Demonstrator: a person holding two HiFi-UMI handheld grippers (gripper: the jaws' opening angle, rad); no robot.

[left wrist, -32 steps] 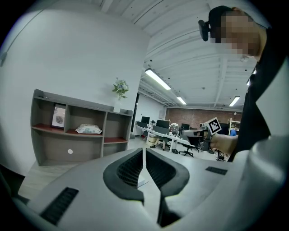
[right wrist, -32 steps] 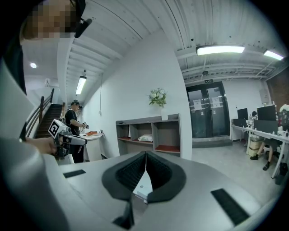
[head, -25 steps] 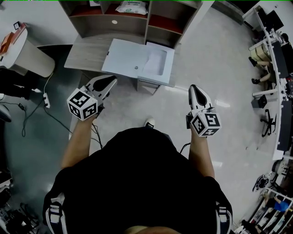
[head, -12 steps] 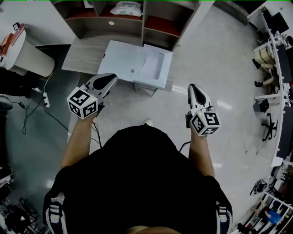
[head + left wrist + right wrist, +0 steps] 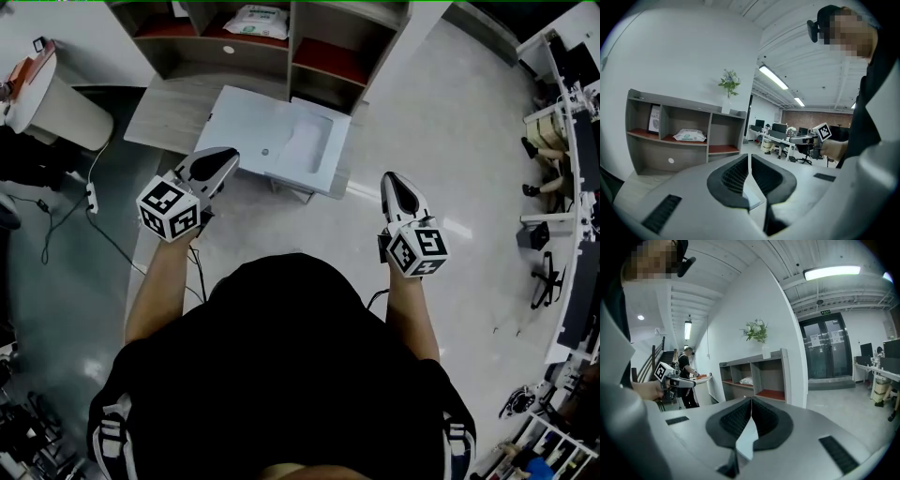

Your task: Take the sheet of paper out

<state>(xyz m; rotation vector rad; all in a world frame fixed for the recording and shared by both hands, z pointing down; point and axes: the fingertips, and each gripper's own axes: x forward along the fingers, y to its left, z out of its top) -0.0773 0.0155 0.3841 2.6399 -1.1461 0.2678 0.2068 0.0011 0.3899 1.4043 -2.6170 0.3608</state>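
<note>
Approach step: left gripper [image 5: 223, 157] and right gripper [image 5: 393, 181] both closed, empty, short of the sheet of paper [image 5: 304, 143]; next, open and pinch it.

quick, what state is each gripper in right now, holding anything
Left gripper: closed, holding nothing.
Right gripper: closed, holding nothing.

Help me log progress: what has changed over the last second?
The person has walked forward: the desk and white machine with its sheet of paper now lie nearer both grippers. The left gripper and right gripper stayed shut, empty, held out ahead; the paper is untouched.
</note>
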